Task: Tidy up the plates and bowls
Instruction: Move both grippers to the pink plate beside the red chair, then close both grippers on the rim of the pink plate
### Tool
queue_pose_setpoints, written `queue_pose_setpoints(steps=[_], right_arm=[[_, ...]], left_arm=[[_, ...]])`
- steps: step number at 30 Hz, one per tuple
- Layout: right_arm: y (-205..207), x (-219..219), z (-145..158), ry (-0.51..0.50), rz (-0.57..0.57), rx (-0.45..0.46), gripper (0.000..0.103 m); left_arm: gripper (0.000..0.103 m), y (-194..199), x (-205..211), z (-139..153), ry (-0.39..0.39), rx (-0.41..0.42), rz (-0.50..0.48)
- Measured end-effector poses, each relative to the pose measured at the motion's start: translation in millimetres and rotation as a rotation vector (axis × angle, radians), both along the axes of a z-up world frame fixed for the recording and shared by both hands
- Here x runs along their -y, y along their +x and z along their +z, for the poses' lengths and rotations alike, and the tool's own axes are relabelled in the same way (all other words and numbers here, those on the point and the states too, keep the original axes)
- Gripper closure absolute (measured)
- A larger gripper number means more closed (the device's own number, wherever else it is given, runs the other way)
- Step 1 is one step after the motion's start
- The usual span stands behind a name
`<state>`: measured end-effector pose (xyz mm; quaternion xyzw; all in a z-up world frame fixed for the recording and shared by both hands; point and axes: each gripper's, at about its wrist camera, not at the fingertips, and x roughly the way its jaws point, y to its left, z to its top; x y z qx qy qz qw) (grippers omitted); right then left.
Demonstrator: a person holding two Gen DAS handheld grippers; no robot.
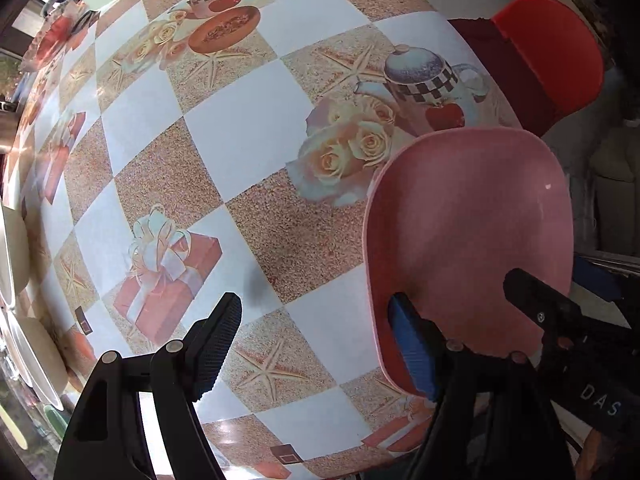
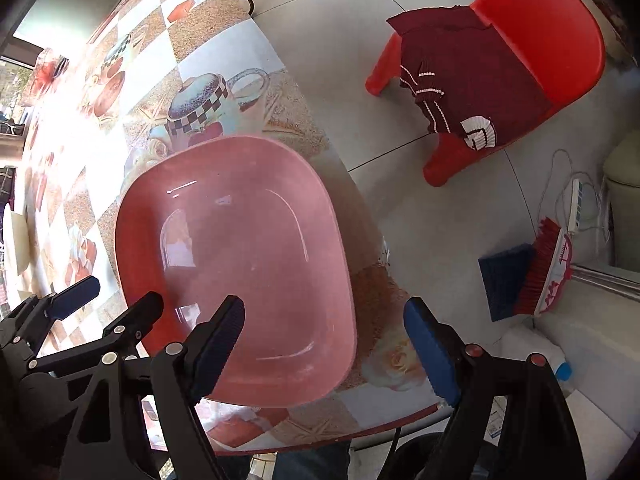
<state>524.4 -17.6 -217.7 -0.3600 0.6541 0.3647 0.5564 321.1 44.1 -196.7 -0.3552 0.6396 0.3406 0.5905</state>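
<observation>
Risk: pink plate [image 2: 236, 264] lies near table [image 1: 240, 128] corner. Left gripper [image 1: 320, 344] and right gripper [image 2: 324, 344] both gape, grasping nothing, each straddling a plate edge. Uneven closing could likely tilt the plate or nudge it off the edge.

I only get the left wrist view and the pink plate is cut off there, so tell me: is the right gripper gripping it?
Observer: No. The right gripper is open: one finger over the pink plate, the other outside its rim.
Operator: Is the plate near the edge?
Observer: Yes, only a narrow strip of table shows between them.
Operator: Anything lying beyond?
Observer: A red brush on the floor.
</observation>
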Motion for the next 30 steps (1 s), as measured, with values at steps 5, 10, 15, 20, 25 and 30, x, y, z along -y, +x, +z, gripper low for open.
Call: queue_pose_setpoints(steps=[5,10,15,20,25,30], right_arm=[[-1,-9,-7,-0.007,0.036,0.008,0.036],[-14,-15,2,0.027,0.101,-0.031,0.080],[-18,-8,1,0.024,0.090,-0.083,0.085],[-56,0,1,0.005,0.165,-0.091,0.086],[-108,6,2,-0.021,0.220,-0.108,0.086],[-171,6,3,-0.036,0.303,-0.118,0.085]], left_arm=[[0.023,11,-7,-3,0.024,0.029,0.013],[0.062,51,-8,-4,-0.003,0.082,-0.056],[0.073,56,-8,-1,-0.007,0.078,-0.089],[0.073,37,4,-6,0.016,0.054,-0.115],[0.072,0,17,-13,0.021,0.023,-0.095],[0.072,-48,26,-16,0.041,-0.013,-0.075]])
